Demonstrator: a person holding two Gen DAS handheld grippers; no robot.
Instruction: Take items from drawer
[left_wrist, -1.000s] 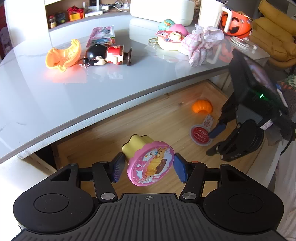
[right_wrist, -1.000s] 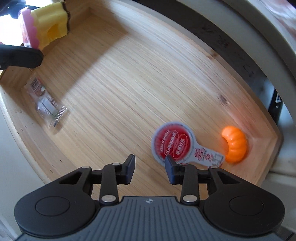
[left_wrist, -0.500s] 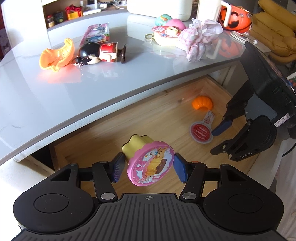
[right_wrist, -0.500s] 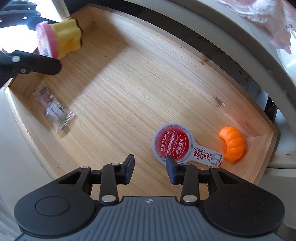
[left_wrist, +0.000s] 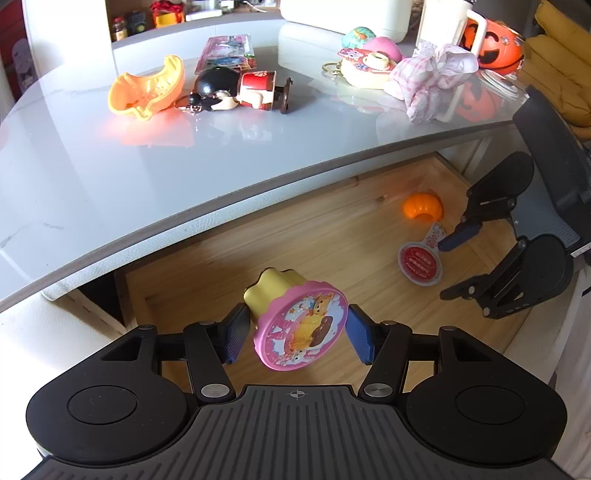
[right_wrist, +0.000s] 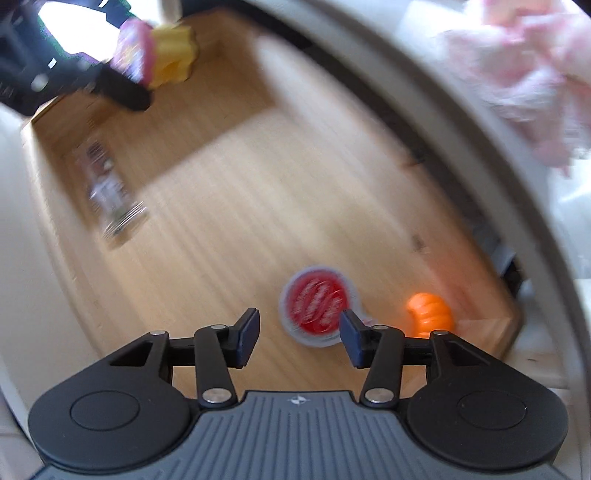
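**Two claws over the drawer**

My left claw (left_wrist: 291, 334) grips a yellow cup-shaped toy with a pink round picture lid (left_wrist: 301, 328), held above the wooden drawer (left_wrist: 332, 236). My right claw (right_wrist: 299, 338) is opening, nothing between its pads, over the drawer's red round paddle-shaped tag (right_wrist: 316, 304), beside a small orange plastic pumpkin (right_wrist: 430, 314).

- The red round tag (left_wrist: 420, 262), at right in the left wrist view, carries white print too small to read.
- The same tag's print is blurred in the right wrist view.
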